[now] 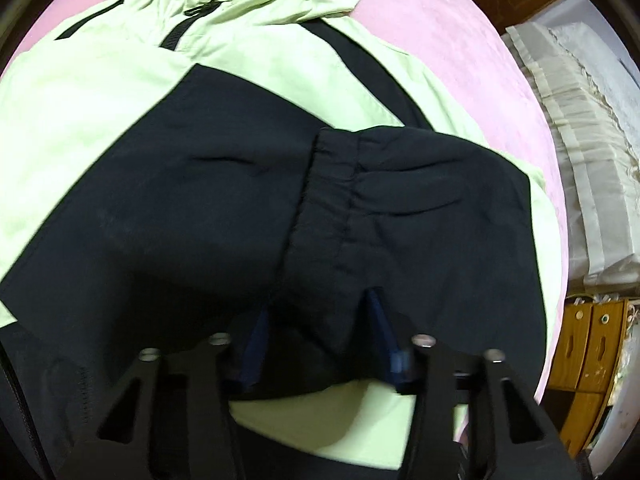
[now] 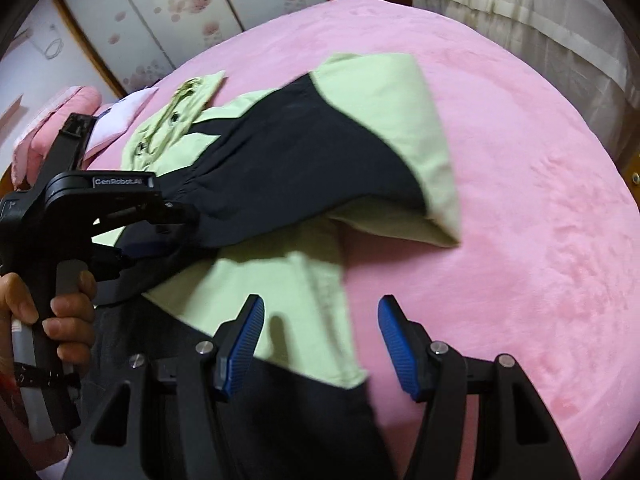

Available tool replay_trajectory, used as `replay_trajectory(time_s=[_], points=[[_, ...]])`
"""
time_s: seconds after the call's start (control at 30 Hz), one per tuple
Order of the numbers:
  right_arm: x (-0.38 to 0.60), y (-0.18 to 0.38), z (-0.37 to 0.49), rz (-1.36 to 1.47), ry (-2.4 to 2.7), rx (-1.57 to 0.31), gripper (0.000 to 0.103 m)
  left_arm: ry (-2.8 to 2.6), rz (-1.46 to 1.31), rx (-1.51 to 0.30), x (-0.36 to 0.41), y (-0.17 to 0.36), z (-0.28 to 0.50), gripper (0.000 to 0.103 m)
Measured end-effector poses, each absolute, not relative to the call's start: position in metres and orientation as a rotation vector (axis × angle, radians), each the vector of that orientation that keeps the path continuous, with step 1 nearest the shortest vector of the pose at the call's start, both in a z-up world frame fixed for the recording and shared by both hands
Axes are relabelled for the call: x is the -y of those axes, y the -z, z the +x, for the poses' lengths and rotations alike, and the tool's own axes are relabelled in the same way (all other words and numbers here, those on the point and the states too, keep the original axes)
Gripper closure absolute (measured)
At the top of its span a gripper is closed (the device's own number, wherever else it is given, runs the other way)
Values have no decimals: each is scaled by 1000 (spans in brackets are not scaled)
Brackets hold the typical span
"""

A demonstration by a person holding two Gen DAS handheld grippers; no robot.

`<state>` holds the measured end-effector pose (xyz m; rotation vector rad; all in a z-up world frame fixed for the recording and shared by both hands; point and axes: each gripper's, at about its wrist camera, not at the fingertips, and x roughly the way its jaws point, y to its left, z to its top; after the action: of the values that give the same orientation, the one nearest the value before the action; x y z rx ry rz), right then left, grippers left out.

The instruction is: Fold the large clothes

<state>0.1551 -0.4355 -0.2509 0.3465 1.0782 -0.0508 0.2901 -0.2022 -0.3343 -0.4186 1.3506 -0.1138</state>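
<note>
— Left wrist view: where's the jacket (image 1: 248, 92)?
— Spread on the pink bed (image 1: 448, 40), its black sleeve (image 1: 400, 216) folded across; my left gripper (image 1: 316, 340) is clamped on the cuff.
— And the right one?
— My right gripper (image 2: 320, 344) hangs released over the hem.

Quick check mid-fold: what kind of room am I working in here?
Most likely a bedroom. The jacket lies on a bed with a pink plush blanket, pink pillows sit at its head, and floral sliding wardrobe doors stand behind.
</note>
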Motion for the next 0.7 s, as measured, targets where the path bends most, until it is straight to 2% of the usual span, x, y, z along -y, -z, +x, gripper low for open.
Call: replay_trajectory(time_s=[0.1,0.2,0.33,0.53,0.7], points=[[448,258,162,390,52,-1084,44,104,-457,-1309,205,329,289,87],[453,261,172,396,42,-1077,44,100,-487,-1245,205,319,289,92],[452,264,183,396,33,-1079,44,122,-503,-1151,205,288,294,93],[450,264,195,392,24,-1075,44,190,-582,-935,197,204,306,95],[449,261,204,382,17,-1071,44,146,-657,-722,147,140,304,95]])
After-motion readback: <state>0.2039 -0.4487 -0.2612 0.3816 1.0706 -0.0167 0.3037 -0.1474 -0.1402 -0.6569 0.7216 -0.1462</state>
